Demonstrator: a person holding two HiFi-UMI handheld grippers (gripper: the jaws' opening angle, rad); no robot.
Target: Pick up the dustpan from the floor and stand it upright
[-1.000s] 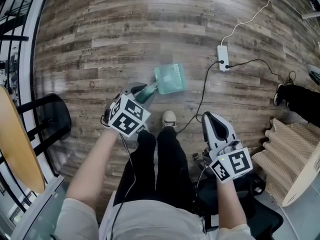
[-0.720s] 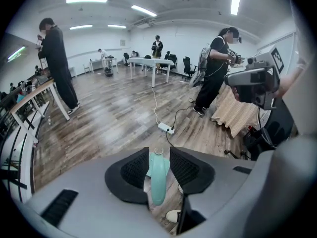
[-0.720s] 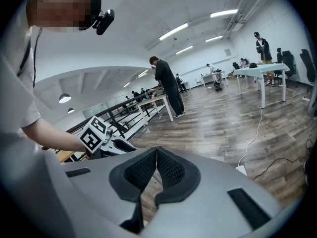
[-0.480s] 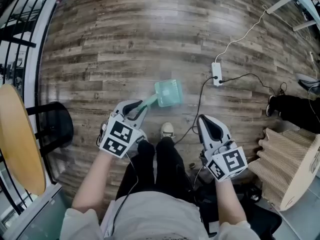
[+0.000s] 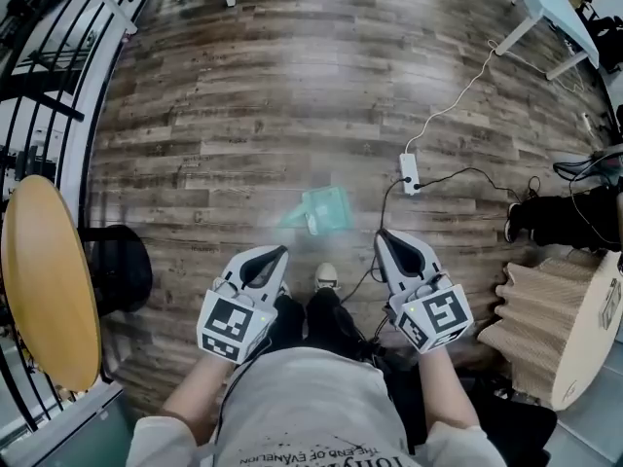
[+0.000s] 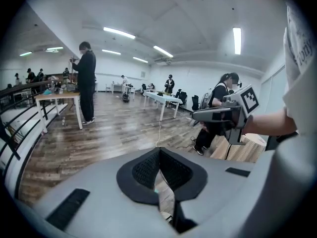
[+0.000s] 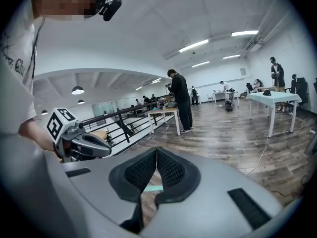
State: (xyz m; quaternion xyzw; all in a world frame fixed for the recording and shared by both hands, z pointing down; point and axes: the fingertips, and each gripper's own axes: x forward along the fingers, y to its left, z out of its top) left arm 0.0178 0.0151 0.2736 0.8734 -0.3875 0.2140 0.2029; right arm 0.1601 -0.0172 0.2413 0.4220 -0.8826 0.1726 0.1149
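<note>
Hanging above the wooden floor (image 5: 292, 86), the left gripper (image 5: 277, 254) has just been closing its jaws, and they meet on nothing. Ahead of the person's shoe (image 5: 327, 276), apart from both grippers, the teal dustpan (image 5: 323, 209) rests on the floor, too blurred to judge its tilt. It looks like light, stiff, slick plastic, best pinched at the slim handle (image 5: 291, 219). The right gripper (image 5: 382, 235) is closed and empty too.

The left gripper (image 6: 159, 151) has its jaws pressed together on nothing, the right gripper (image 6: 198, 115) held alongside.
</note>
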